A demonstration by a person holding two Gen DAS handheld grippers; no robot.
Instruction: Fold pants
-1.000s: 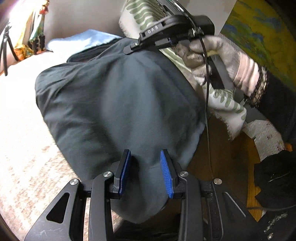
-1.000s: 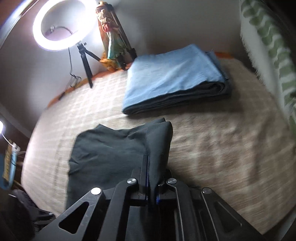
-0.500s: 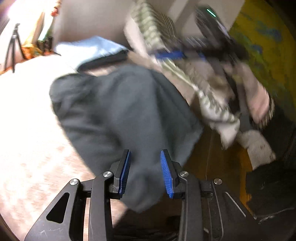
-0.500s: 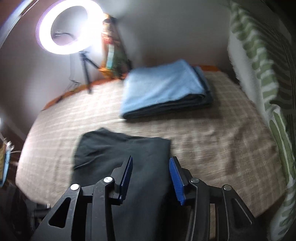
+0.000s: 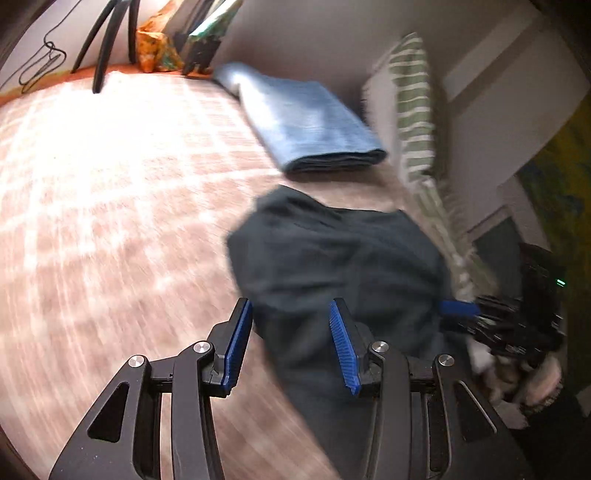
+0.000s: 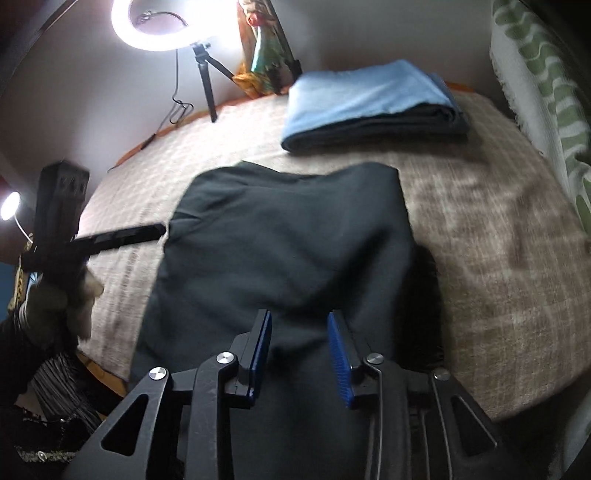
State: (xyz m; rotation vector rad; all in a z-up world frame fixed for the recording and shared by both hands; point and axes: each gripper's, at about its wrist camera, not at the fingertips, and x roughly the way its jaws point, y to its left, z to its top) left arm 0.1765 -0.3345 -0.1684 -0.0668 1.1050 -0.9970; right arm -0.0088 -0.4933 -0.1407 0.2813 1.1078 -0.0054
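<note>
The dark grey pants (image 6: 288, 251) lie folded over on the checked table cover, their near end hanging over the front edge; they also show in the left wrist view (image 5: 332, 258). My left gripper (image 5: 291, 347) is open and empty at the pants' left edge, jaws wide apart. My right gripper (image 6: 299, 354) is open and empty just above the pants' near part. The right gripper also shows at the pants' right side in the left wrist view (image 5: 480, 314). The left gripper shows at the pants' left edge in the right wrist view (image 6: 122, 236).
A folded stack of blue and dark cloth (image 6: 369, 103) lies at the back of the table (image 6: 498, 240). A ring light on a tripod (image 6: 166, 22) stands at the back left. A green-patterned white cloth (image 6: 546, 92) hangs along the right side.
My right gripper has let go of the pants' fold and opened. The pants have dropped flat onto the table. Both grippers have pulled back toward the near edge.
</note>
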